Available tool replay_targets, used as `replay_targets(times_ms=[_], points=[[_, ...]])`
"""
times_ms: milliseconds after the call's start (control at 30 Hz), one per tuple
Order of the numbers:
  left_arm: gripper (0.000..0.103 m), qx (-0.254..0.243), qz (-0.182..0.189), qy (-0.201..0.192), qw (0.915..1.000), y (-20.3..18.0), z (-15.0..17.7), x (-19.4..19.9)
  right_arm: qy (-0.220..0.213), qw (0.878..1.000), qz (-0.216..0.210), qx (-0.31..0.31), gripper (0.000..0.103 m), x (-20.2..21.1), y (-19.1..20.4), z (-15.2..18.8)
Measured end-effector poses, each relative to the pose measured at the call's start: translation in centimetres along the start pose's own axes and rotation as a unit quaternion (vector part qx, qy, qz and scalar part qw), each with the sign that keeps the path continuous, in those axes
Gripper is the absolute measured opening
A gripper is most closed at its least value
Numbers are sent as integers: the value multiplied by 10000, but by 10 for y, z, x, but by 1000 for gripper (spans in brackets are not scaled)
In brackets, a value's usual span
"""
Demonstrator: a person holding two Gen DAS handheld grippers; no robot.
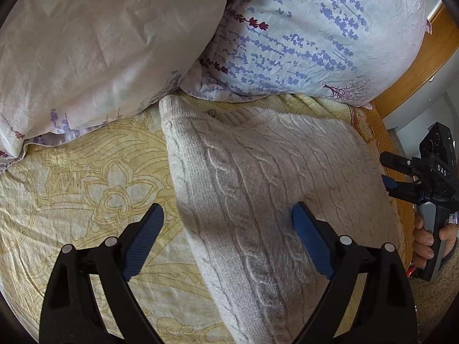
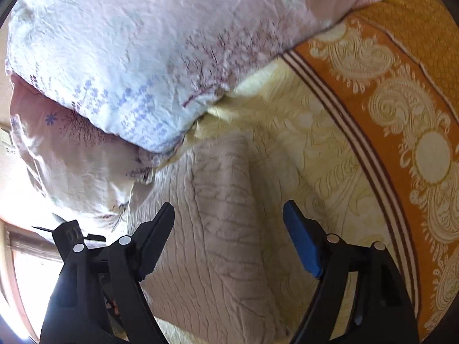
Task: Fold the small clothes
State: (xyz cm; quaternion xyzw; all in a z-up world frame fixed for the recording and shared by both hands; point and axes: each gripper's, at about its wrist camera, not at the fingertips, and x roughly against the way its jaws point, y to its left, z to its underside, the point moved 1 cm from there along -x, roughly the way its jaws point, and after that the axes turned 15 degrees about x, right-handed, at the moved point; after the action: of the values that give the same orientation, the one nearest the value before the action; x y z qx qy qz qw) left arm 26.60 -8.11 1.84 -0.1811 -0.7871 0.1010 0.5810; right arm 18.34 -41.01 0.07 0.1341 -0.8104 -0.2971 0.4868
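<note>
On the bed (image 1: 86, 172), a folded cream cable-knit sweater (image 1: 258, 172) lies on the yellow patterned sheet, its far end close under two pillows (image 1: 100, 43) at twelve o'clock. Whether the knit touches them or tucks beneath cannot be told: the seam sits in shadow. In the left wrist view the sweater runs from centre down to six o'clock, where it is cut off by the frame edge and partly covered by the gripper's arms.

The left gripper (image 1: 226, 218) hangs over the sweater's left edge with its jaws spread wide and nothing between the pads; one blue pad (image 1: 143, 240) is over bare sheet at seven o'clock, the other over knit at five o'clock. Whether that pad rests on the wool or floats just above is unclear.

At three o'clock in the same view the right gripper (image 1: 387, 172) shows only in part, with a hand (image 1: 424, 238) on its grey handle; the frame rim clips both.

From the right wrist view, the right gripper (image 2: 229, 215) also stands open and empty, over the sweater's (image 2: 215, 229) right edge. This view is blurred, so the knit's folds read poorly. The sheet's orange border (image 2: 401, 114) curves from one to five o'clock. At eight o'clock bright glare washes out the background, and a black part of the other tool pokes in there, mostly hidden.
</note>
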Motion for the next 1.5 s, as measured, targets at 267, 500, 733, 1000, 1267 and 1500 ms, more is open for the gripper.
replay_targets(times_ms=[267, 500, 733, 1000, 1267, 1500], points=[[91, -87, 51, 37, 9999, -10, 2, -9, 352, 9985, -417, 35, 79, -23, 4, 9], [86, 49, 243, 47, 9997, -9, 2, -13, 445, 9958, -796, 72, 61, -36, 9, 15], [41, 428, 801, -18, 9959, 4, -3, -1, 321, 9924, -1180, -162, 32, -30, 5, 22], [32, 562, 1465, 66, 9876, 20, -2, 38, 41, 9823, -1850, -305, 30, -28, 40, 22], [32, 463, 1156, 5, 9922, 76, 11, 98, 619, 9732, -2214, 83, 29, -74, 103, 45], [38, 1070, 628, 63, 9923, 130, 22, 73, 782, 9851, -1215, 937, 29, -106, 135, 47]])
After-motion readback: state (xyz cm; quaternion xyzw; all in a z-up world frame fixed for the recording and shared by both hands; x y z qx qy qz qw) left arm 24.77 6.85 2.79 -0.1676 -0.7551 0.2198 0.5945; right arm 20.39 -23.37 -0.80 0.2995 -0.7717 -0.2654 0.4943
